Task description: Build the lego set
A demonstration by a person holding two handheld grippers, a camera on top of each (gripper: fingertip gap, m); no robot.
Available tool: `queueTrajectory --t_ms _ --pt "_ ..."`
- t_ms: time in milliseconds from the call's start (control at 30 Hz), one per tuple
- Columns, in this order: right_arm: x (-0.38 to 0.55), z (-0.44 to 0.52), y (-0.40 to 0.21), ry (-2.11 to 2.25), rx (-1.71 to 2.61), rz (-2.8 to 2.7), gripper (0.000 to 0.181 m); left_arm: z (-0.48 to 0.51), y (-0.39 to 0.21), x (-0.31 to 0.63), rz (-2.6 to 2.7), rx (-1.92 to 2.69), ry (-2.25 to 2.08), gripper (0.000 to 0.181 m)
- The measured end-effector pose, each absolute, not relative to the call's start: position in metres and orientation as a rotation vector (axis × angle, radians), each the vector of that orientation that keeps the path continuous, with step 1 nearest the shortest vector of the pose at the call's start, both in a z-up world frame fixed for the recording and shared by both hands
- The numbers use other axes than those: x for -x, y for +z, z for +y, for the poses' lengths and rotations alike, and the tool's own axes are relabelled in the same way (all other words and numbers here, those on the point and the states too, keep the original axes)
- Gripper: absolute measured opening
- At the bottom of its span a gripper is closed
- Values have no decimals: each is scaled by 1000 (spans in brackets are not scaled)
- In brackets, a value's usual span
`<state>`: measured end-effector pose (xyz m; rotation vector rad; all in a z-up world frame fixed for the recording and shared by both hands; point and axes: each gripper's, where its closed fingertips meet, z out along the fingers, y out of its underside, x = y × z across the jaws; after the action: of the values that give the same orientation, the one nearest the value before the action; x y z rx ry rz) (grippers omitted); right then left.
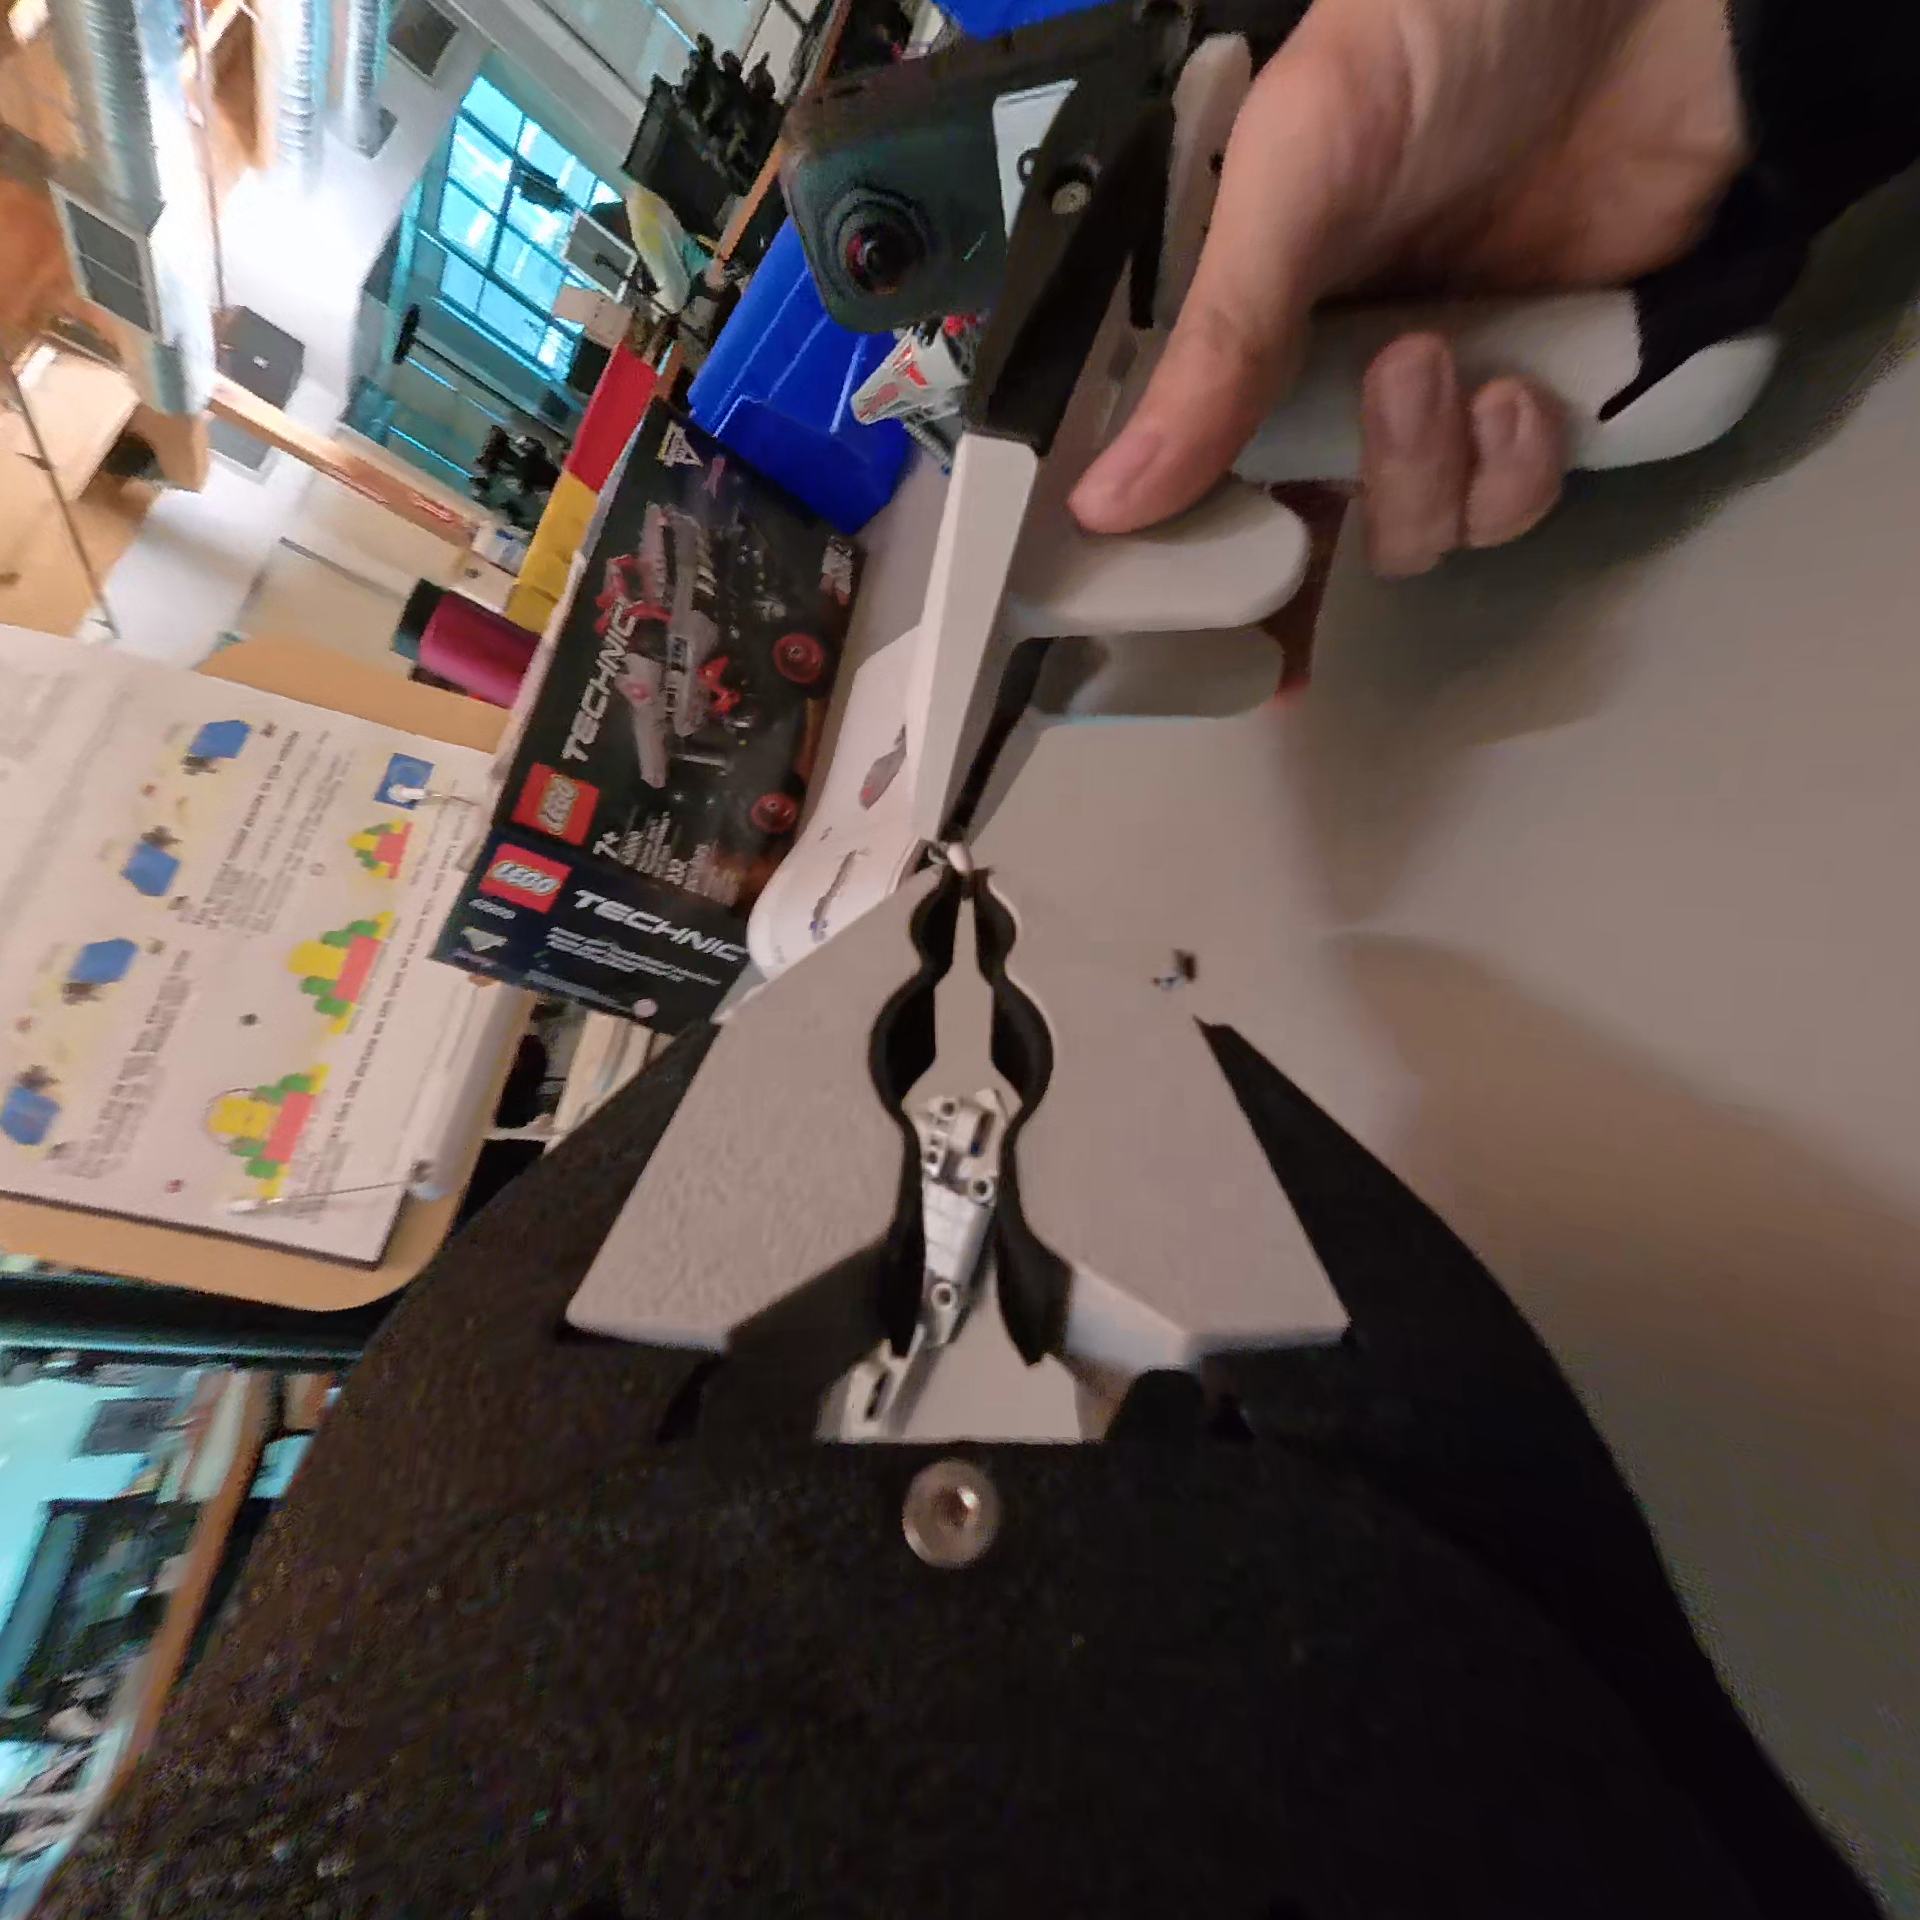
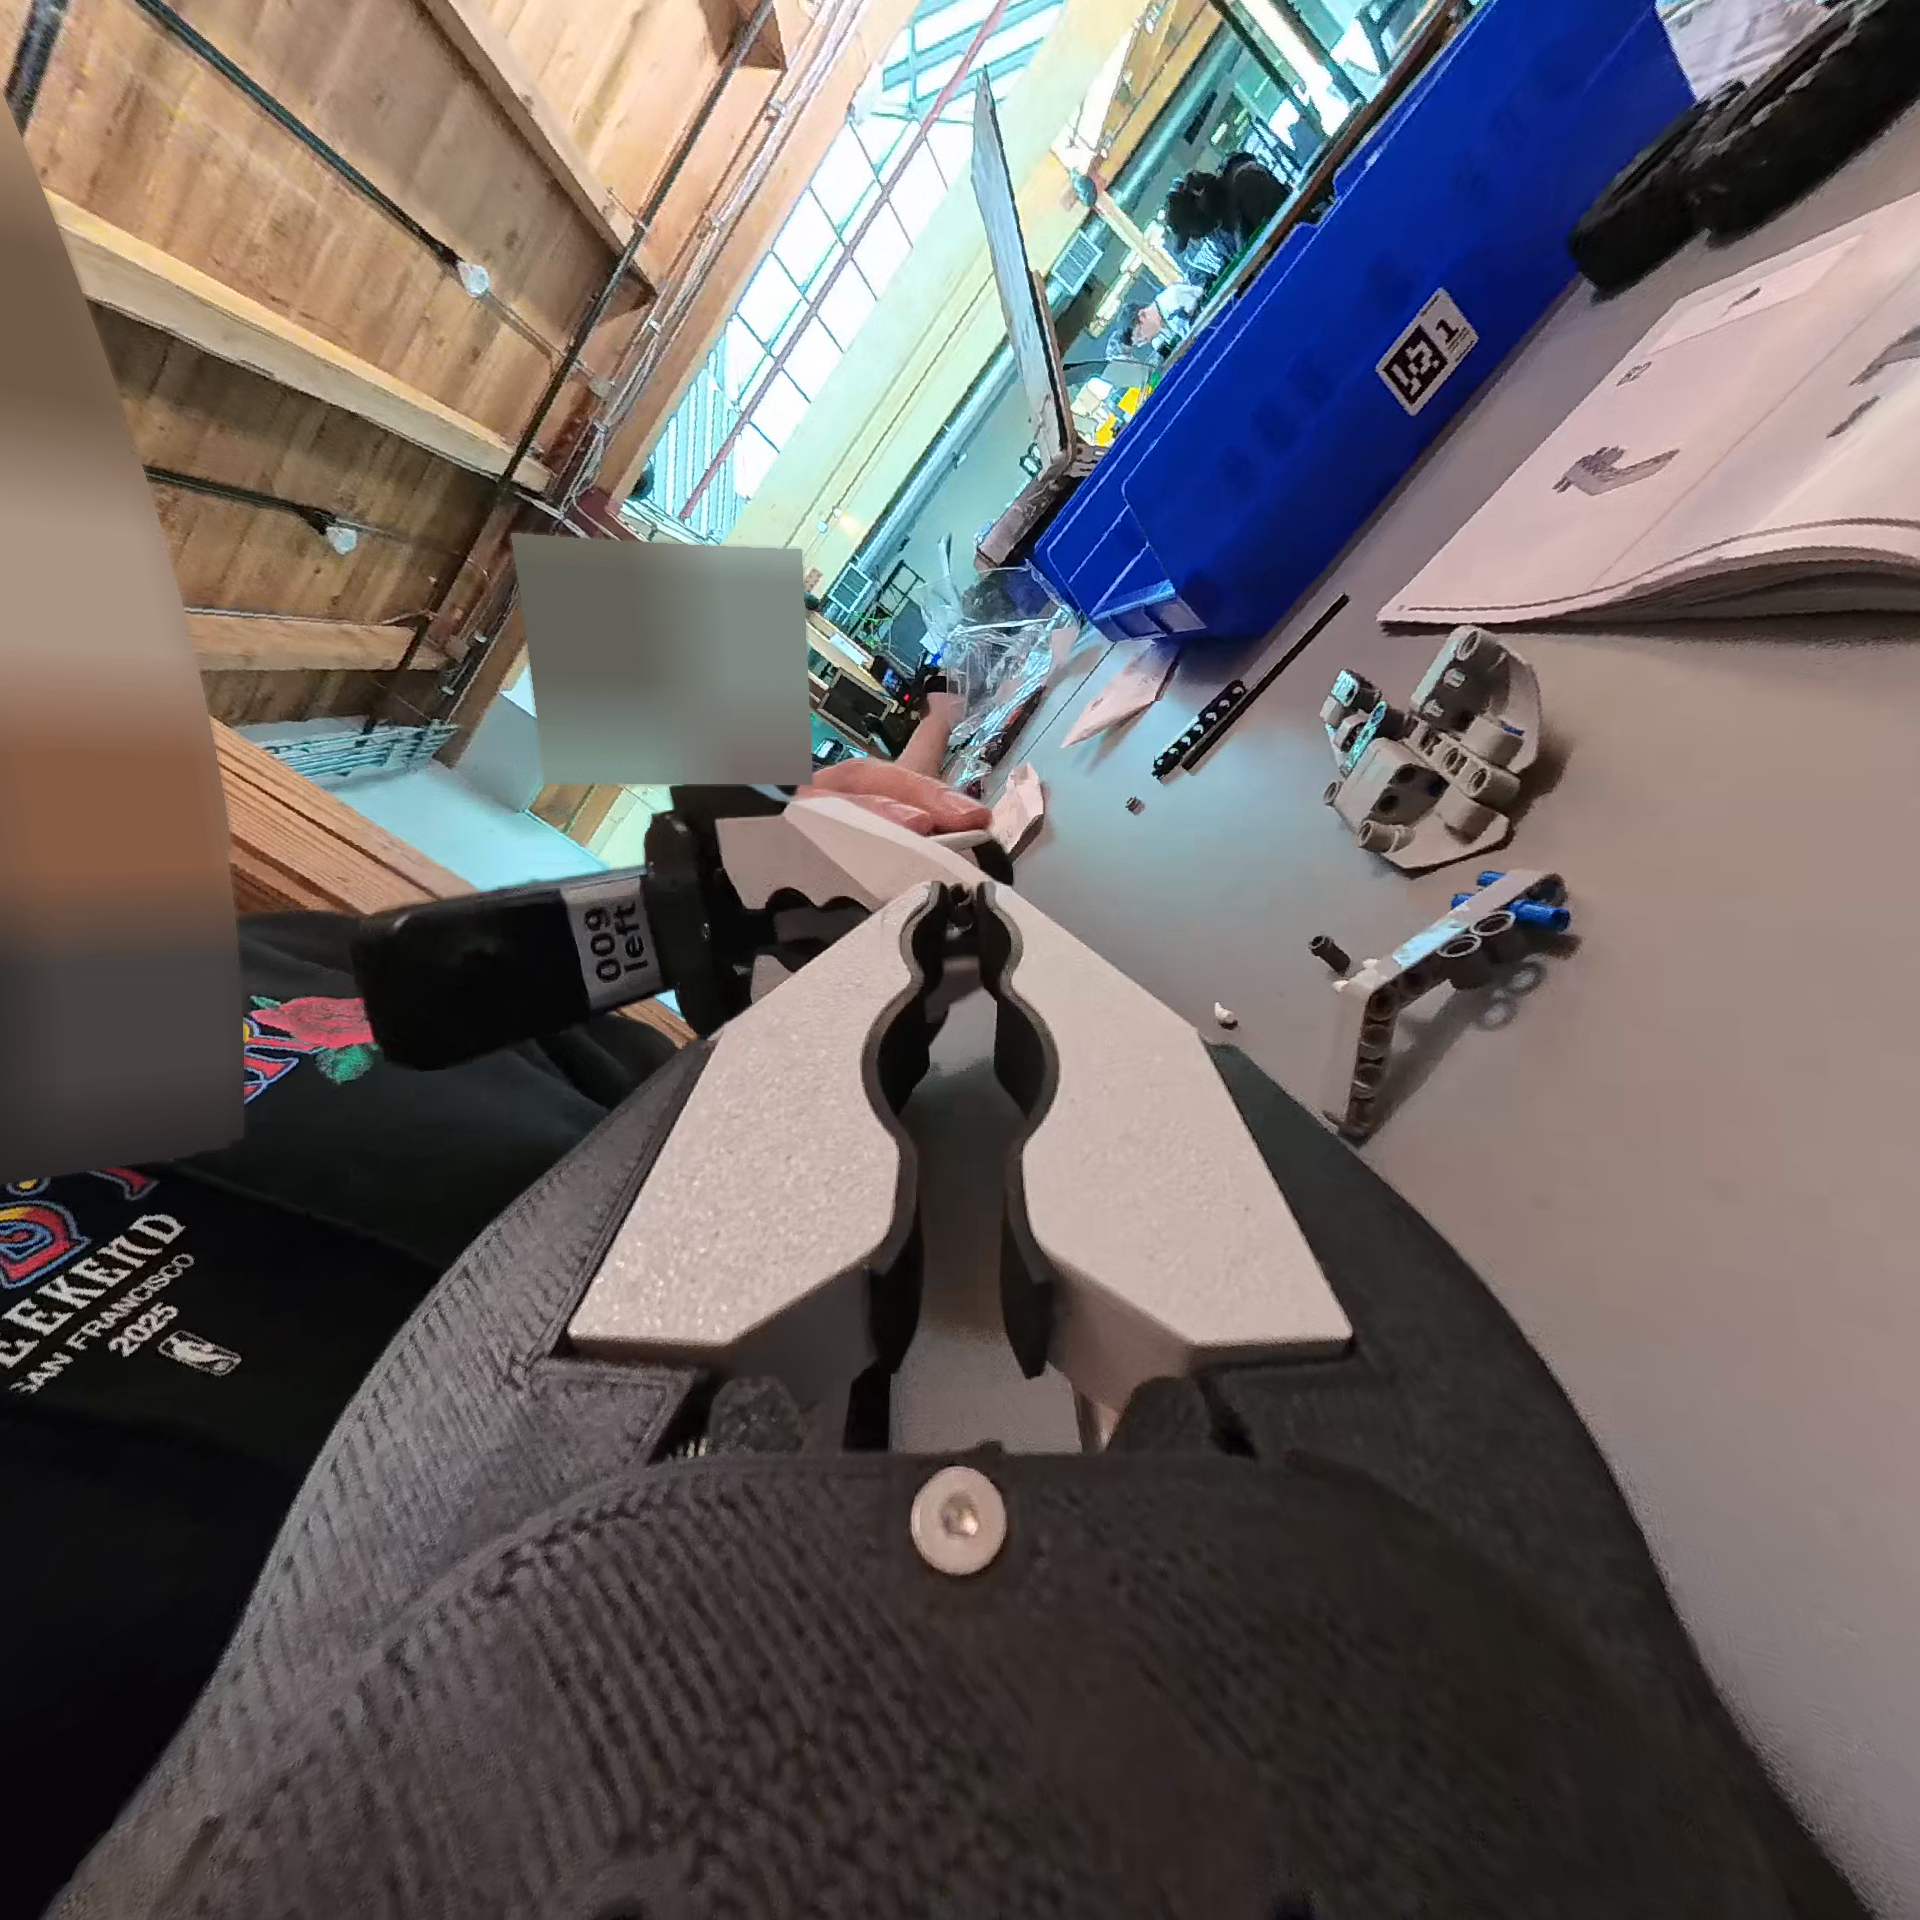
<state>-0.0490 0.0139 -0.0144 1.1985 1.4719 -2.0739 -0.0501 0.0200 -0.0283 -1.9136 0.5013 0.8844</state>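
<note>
My left gripper (image 1: 956,883) is shut, with a light grey Lego assembly (image 1: 956,1174) clamped between its inner pads. My right gripper (image 2: 964,904) is shut on a small dark pin (image 2: 964,916) at its tips. The two grippers meet tip to tip above the grey table (image 2: 1558,1351). In the left wrist view the right gripper (image 1: 951,847) comes down from above, held by a hand (image 1: 1403,260). In the right wrist view the left gripper (image 2: 831,862) reaches in from the left. Whether the pin touches the assembly is hidden.
On the table lie a grey Lego sub-assembly (image 2: 1434,758), a white angled beam with blue pins (image 2: 1455,956), a black beam (image 2: 1226,707), an open instruction booklet (image 2: 1714,468), black tyres (image 2: 1745,156) and a blue bin (image 2: 1351,364). The Lego box (image 1: 665,727) stands beyond. The grippers are tip to tip, or close to it.
</note>
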Motion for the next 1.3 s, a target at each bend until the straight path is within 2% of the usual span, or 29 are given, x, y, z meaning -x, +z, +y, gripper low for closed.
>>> queueTrajectory --t_ms 133,200,333,600,767,933,1200,1300 --pt "50 14 -15 -2080 -1203 1474 3 19 -27 52 439 1896 846 0" --pt "53 18 -15 -2108 -1219 1500 10 18 -28 52 403 1892 789 0" --pt "50 16 -19 -2086 -1193 1643 9 16 -32 48 359 1893 633 0" --pt "37 8 -16 -2139 -984 1967 6 10 -31 33 328 1865 315 0" --pt "28 2 -23 -2104 -829 2239 13 7 -35 21 380 1865 192 0" --pt "17 -5 -28 -2063 -650 2439 0 4 -34 15 383 1850 109 0" --pt "19 -5 -31 -2046 -642 2529 0 -3 -39 18 346 1870 45 0" --pt "18 -1 -24 -2113 -564 2615 10 -5 -40 14 343 1879 -32 0"
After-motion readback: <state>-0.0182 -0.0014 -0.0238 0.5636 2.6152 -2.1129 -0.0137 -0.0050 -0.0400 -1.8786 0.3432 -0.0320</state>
